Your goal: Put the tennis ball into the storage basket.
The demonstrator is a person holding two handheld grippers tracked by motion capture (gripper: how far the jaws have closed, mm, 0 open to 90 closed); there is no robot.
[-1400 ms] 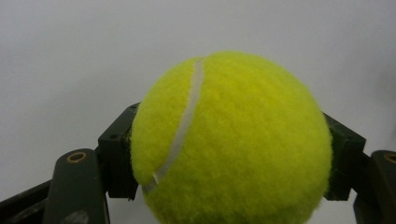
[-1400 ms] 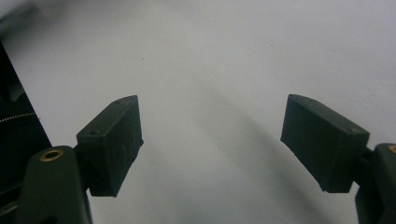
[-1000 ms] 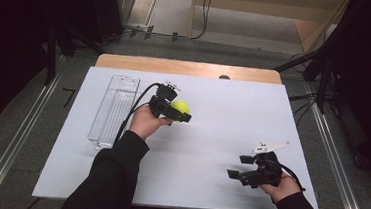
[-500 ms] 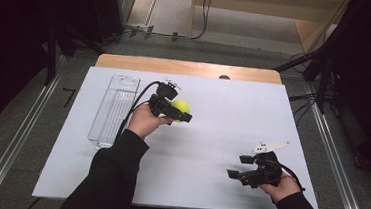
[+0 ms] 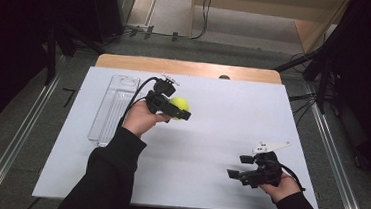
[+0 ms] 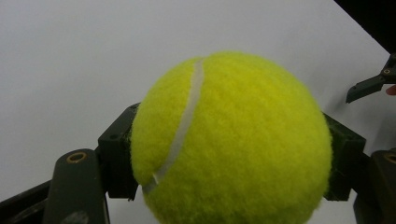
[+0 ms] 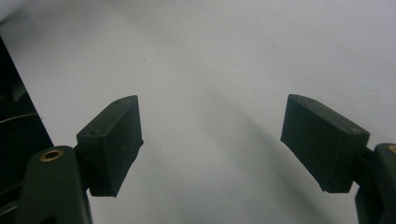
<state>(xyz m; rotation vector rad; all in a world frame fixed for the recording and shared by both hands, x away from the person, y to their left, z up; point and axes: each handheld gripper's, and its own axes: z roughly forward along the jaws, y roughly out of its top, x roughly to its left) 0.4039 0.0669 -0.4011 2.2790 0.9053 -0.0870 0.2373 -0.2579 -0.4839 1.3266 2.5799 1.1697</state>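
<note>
A yellow-green tennis ball (image 5: pixel 179 104) (image 6: pixel 229 140) sits between the jaws of my left gripper (image 5: pixel 179 110) (image 6: pixel 229 163), which is shut on it above the white board, left of centre. Both pads press the ball's sides in the left gripper view. My right gripper (image 5: pixel 237 166) (image 7: pixel 212 144) rests low near the front right of the board, open, with nothing between its pads (image 7: pixel 112 142). The right gripper's jaw tip (image 6: pixel 371 85) shows far off at the right edge of the left gripper view.
A clear plastic tube-shaped container (image 5: pixel 114 109) lies lengthwise on the left part of the white board (image 5: pixel 233 113). A wooden tabletop edge (image 5: pixel 186 67) runs behind the board. Metal rails, cables and dark stands surround the table.
The left gripper has risen slightly with the ball held in it. The right gripper has stayed where it was.
</note>
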